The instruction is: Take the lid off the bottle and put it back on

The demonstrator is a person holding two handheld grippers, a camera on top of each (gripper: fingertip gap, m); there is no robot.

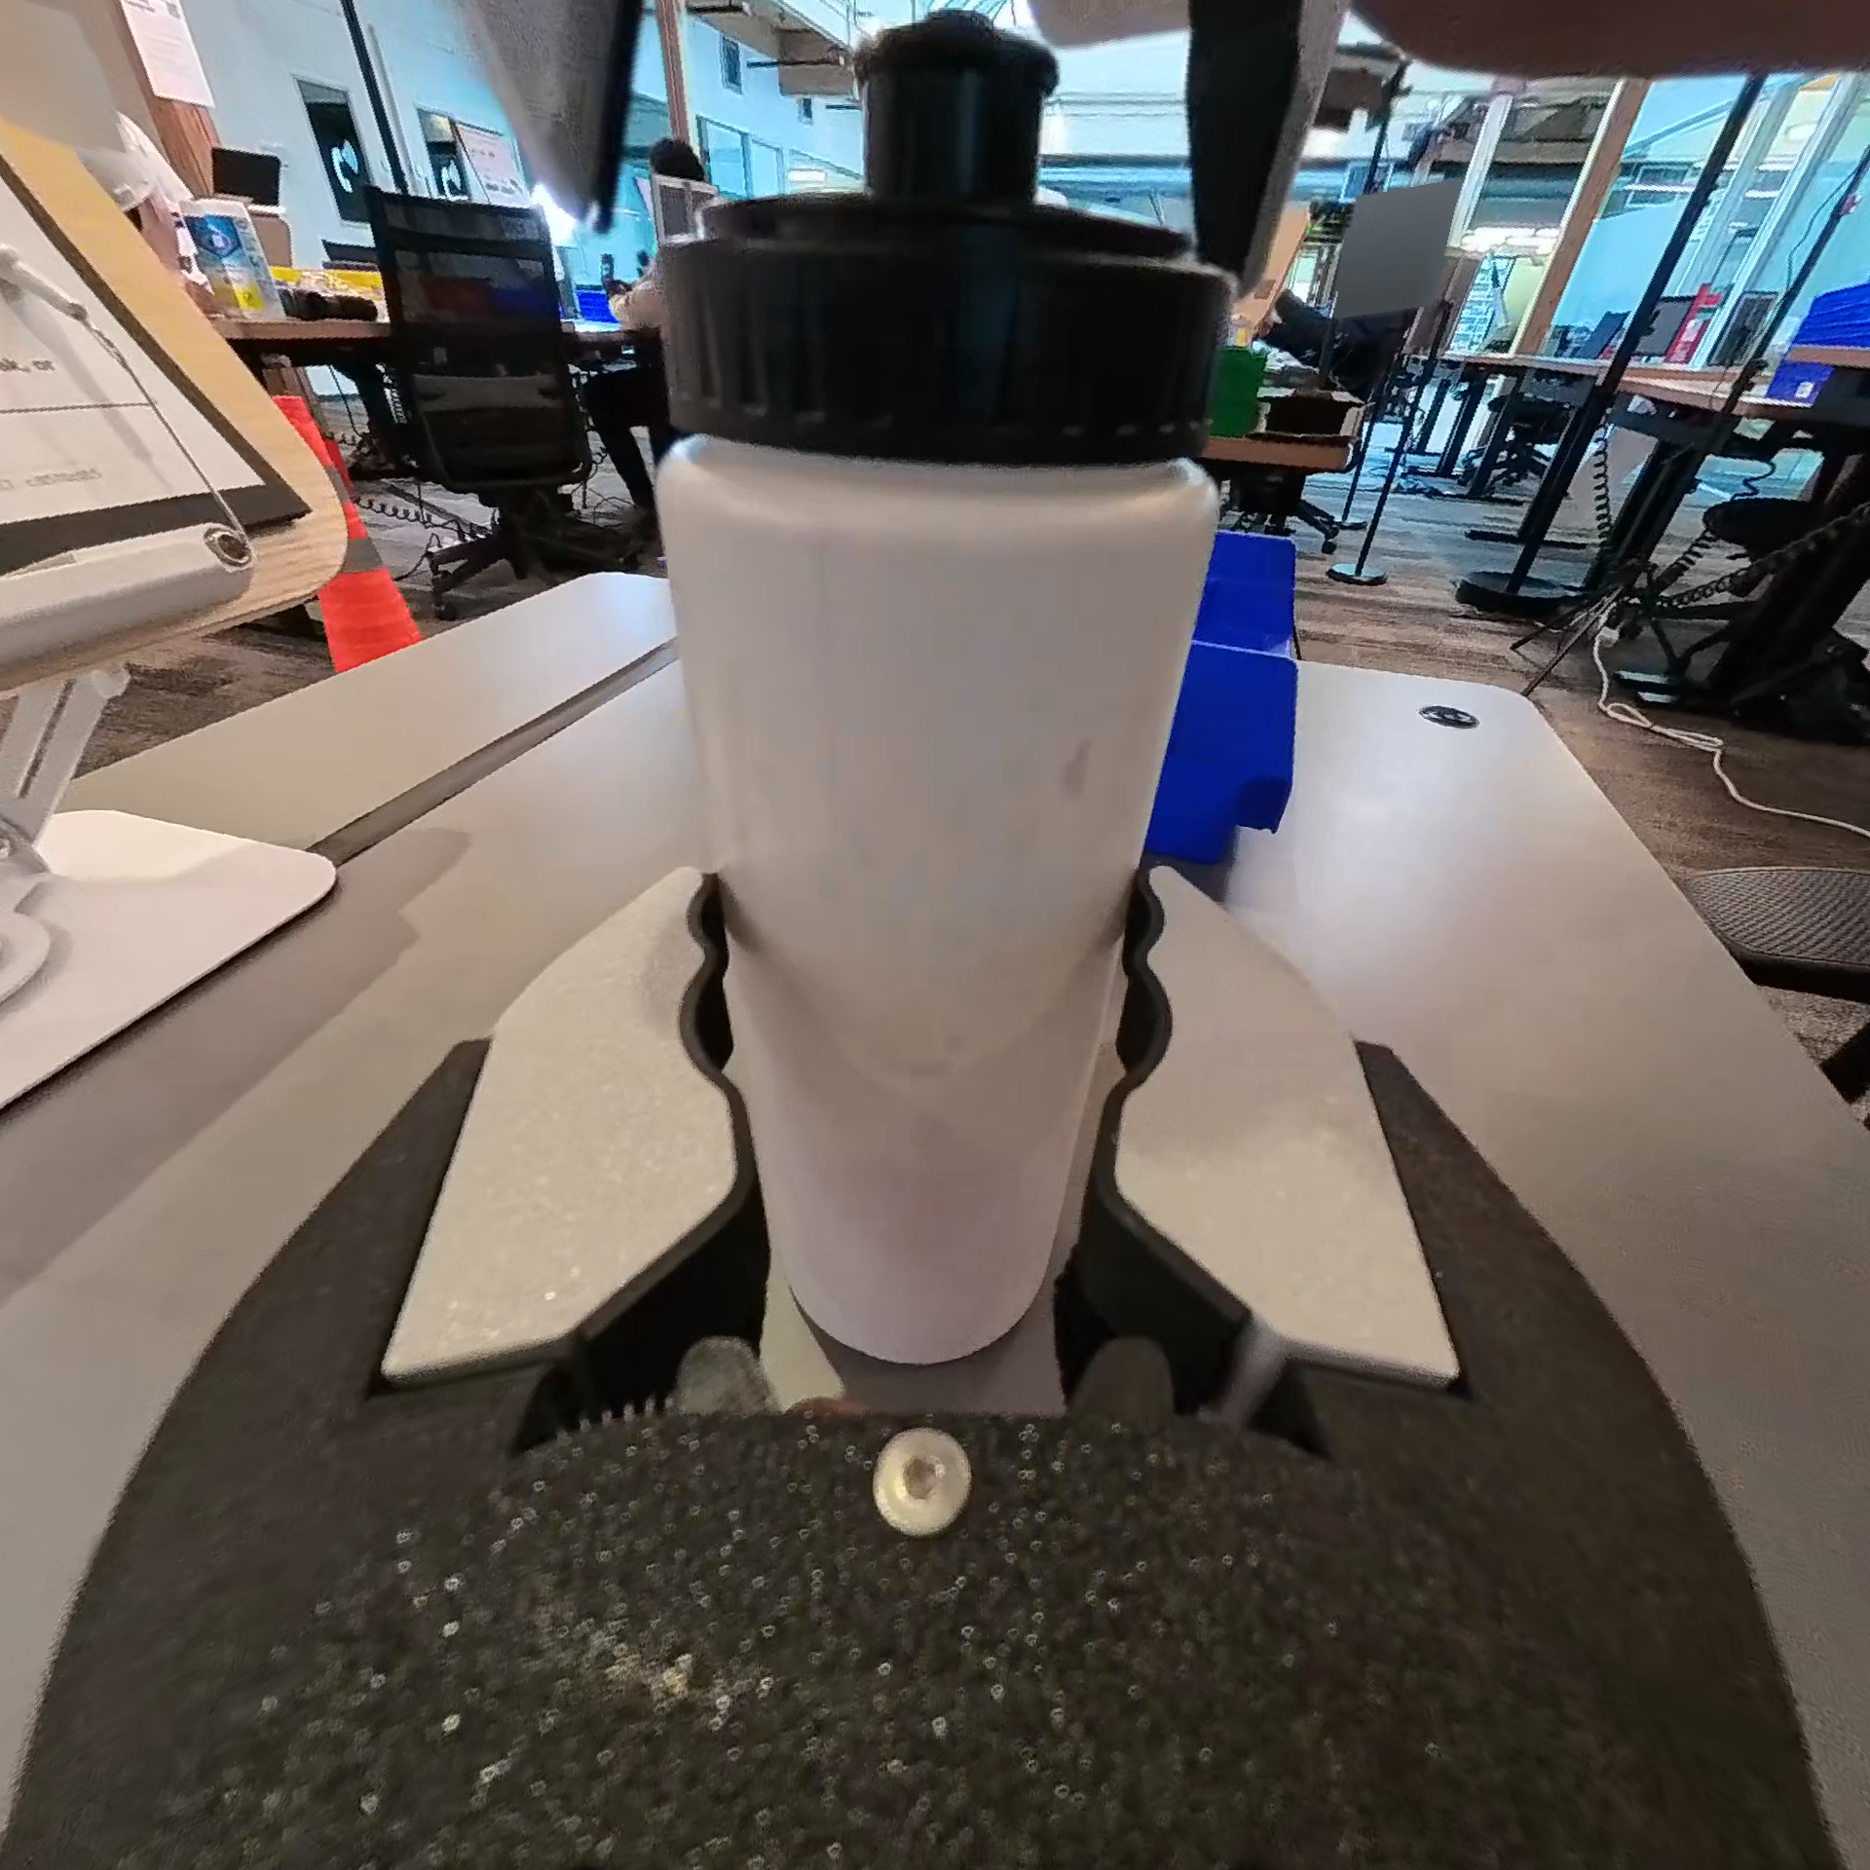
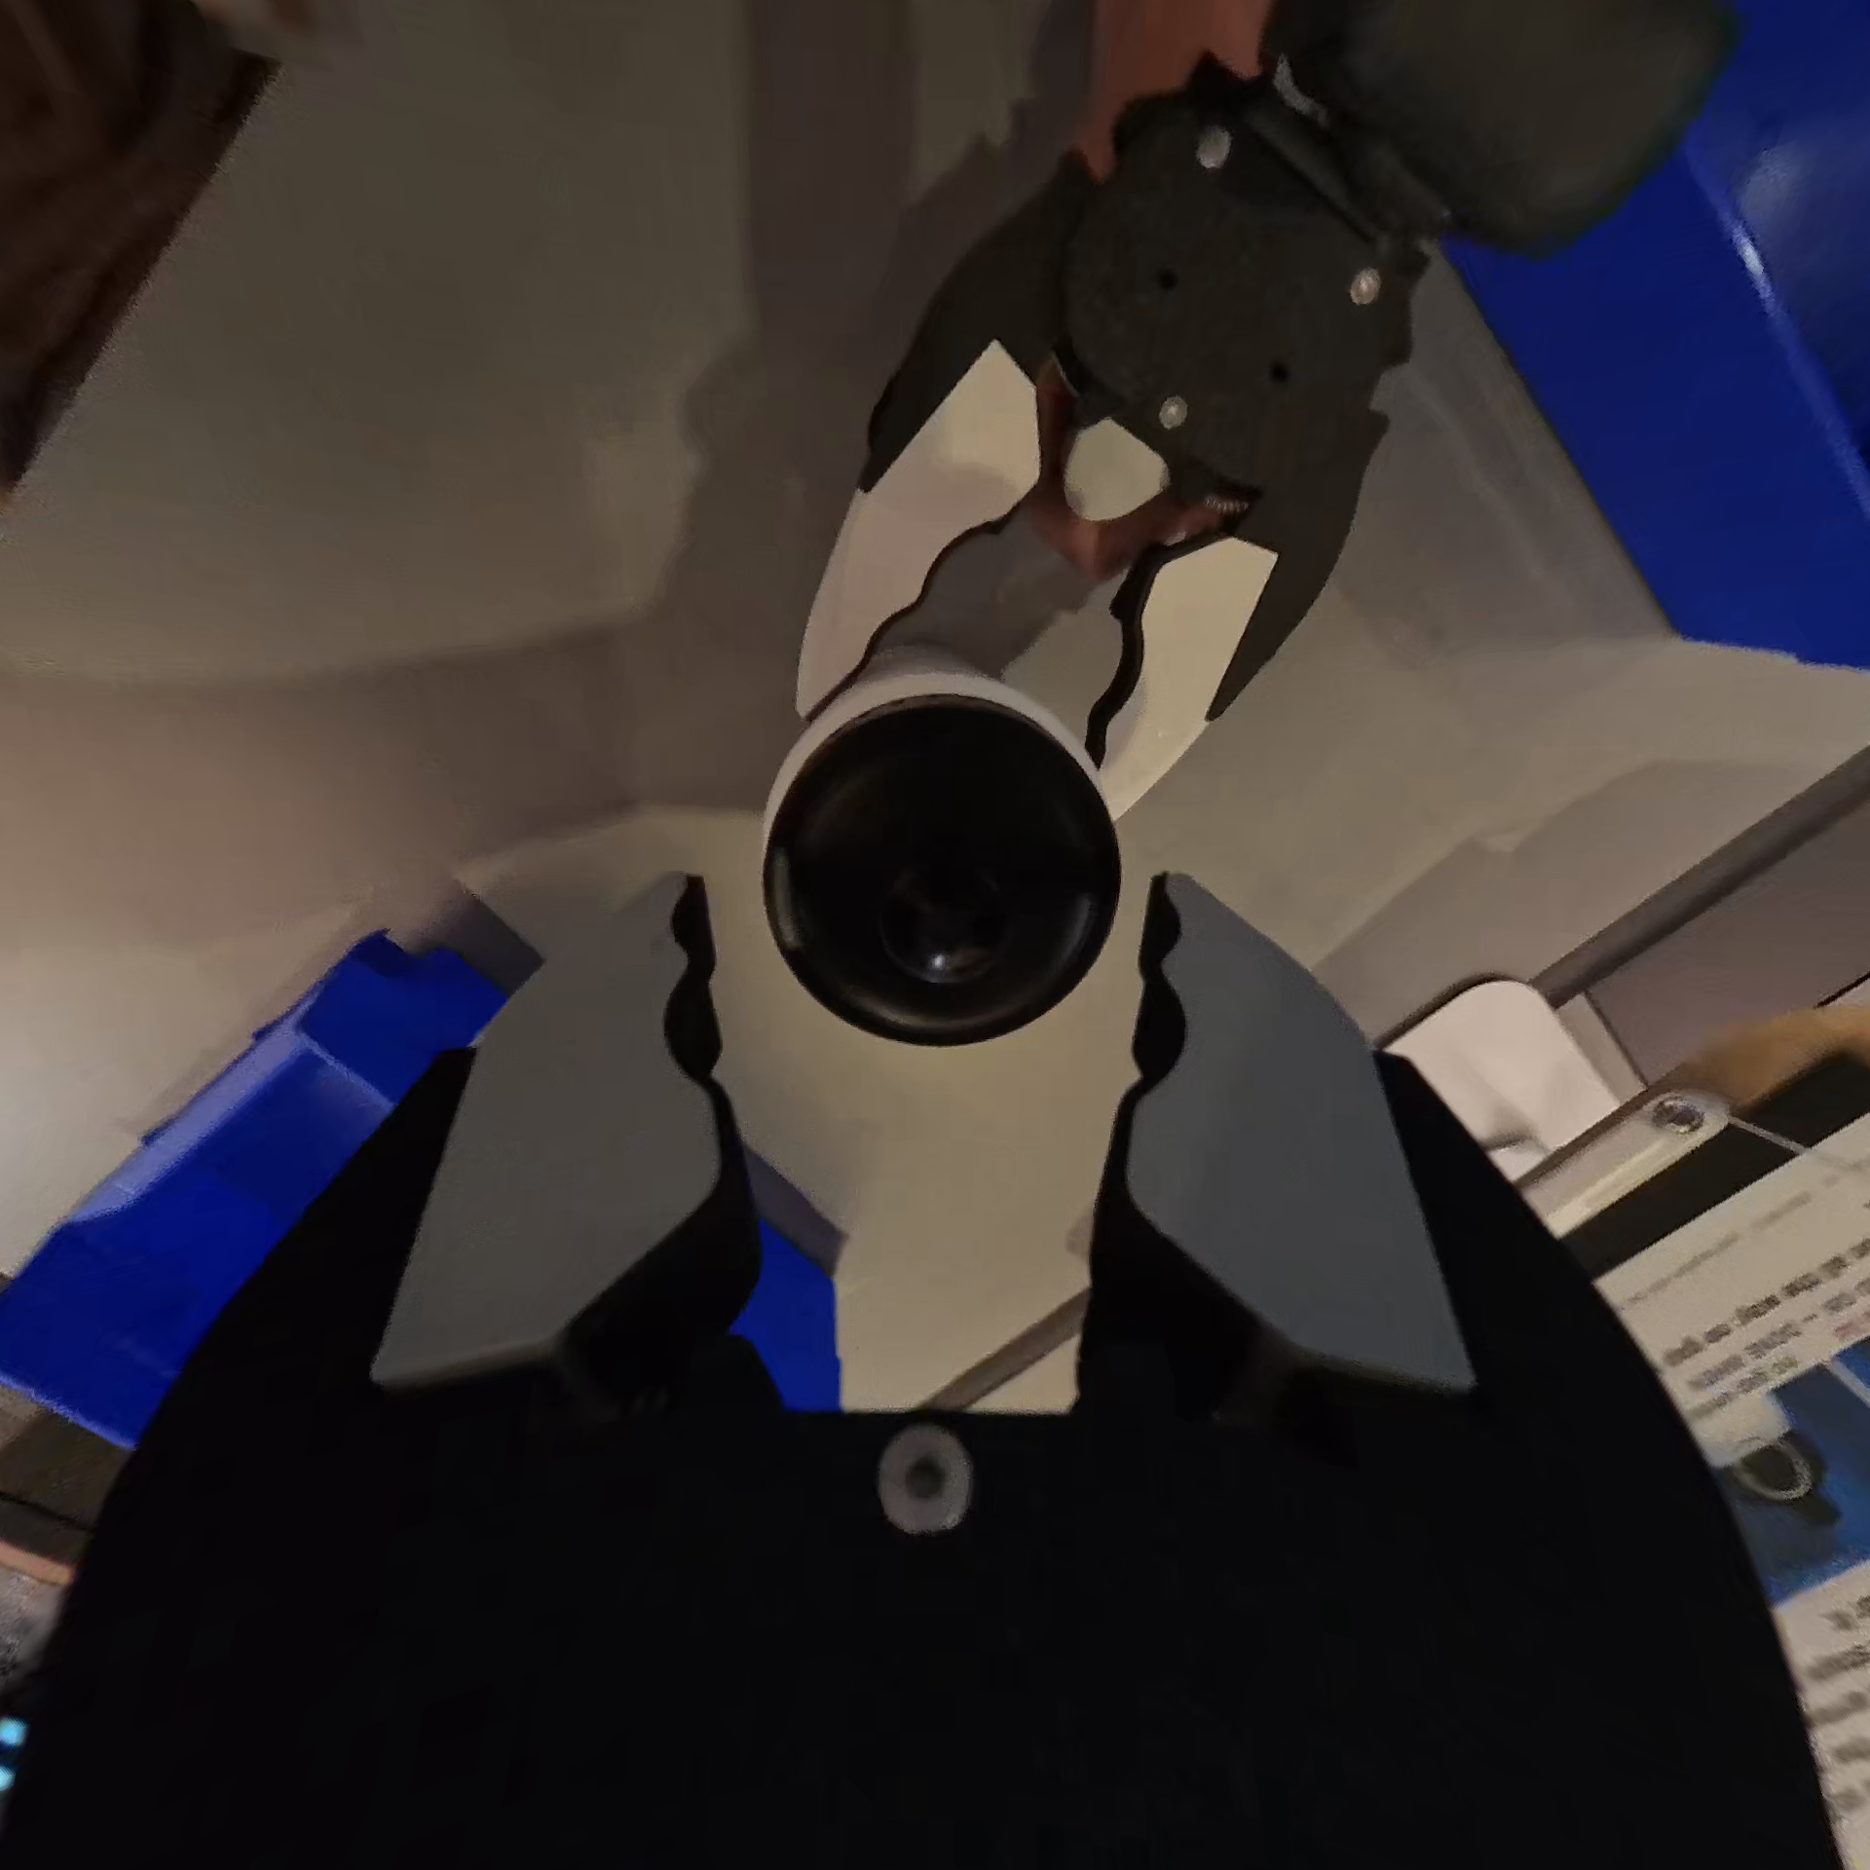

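Note:
A white bottle (image 1: 931, 759) with a black ribbed lid (image 1: 941, 324) and spout stands upright over the grey table (image 1: 1467, 911). My left gripper (image 1: 926, 971) is shut on the bottle's lower body, with both pads pressed against its sides. The right wrist view looks straight down on the lid (image 2: 941, 870) and shows the left gripper (image 2: 956, 708) clasping the bottle below it. My right gripper (image 2: 926, 971) is open above the lid, with a gap on each side between pad and lid. Its dark fingers (image 1: 1235, 132) show at the top of the left wrist view, flanking the spout.
A blue bin (image 1: 1229, 708) sits on the table just behind the bottle and shows in the right wrist view (image 2: 202, 1164). A screen on a white stand (image 1: 101, 405) is at the left. An orange cone (image 1: 364, 597) stands on the floor beyond the table.

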